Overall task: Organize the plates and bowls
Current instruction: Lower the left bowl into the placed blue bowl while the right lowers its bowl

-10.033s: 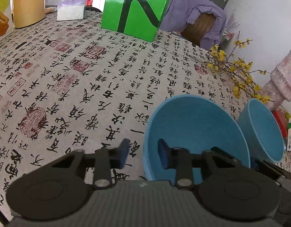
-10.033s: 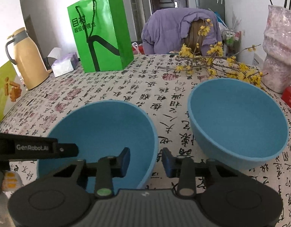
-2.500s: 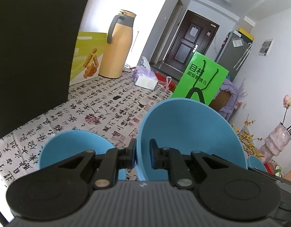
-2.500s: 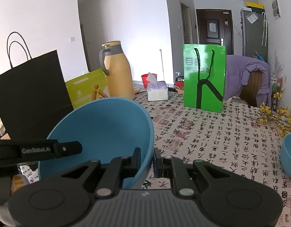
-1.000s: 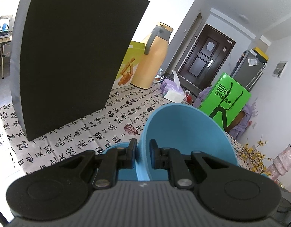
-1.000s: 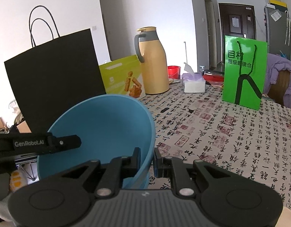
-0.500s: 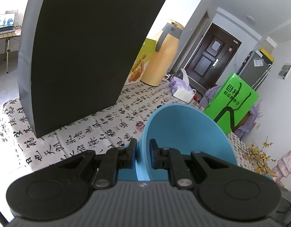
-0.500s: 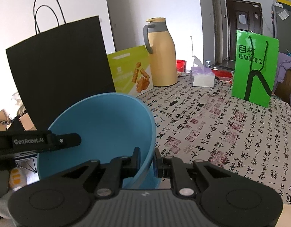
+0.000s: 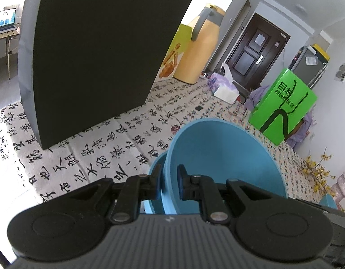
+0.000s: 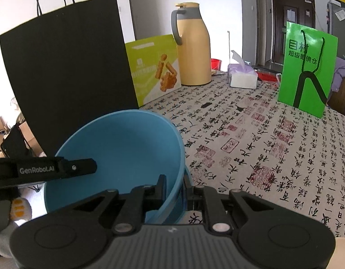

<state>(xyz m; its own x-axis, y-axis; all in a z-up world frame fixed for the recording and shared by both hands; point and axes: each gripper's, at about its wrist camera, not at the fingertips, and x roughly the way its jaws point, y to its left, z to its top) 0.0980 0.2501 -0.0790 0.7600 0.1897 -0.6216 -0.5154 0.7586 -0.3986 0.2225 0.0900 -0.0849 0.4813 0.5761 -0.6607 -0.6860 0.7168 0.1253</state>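
Left gripper [image 9: 169, 180]: clamped on the near-left rim of the blue bowl [image 9: 228, 157], one finger outside the wall, one inside.
Right gripper [image 10: 174, 187]: clamped on the near-right rim of the same blue bowl [image 10: 118, 152], one finger inside, one outside.
Held bowl: carried between both grippers, tipped so its open side faces the cameras, its far rim higher than the gripped edge.
Lower bowl [image 9: 155, 163]: a second blue bowl sits just under the held one; only a sliver of rim shows at the left in the left wrist view, and at the lower right [image 10: 187, 179] in the right wrist view. Whether the two bowls touch cannot be told.
Pose: both grippers point forward and downward over the near part of the table.
Left gripper body [image 10: 44, 170]: seen from the right wrist view as a black bar reading "GenRobot.AI", crossing the bowl's left rim.
Tablecloth [image 10: 262, 157]: white with black calligraphy and red seals, under the bowls.
Black paper bag [image 10: 67, 78]: upright, just beyond the bowls on the left.
Further back: yellow-green box [image 10: 154, 69], tan thermos jug [image 10: 192, 49], tissue box [image 10: 242, 76], green paper bag [image 10: 307, 67].
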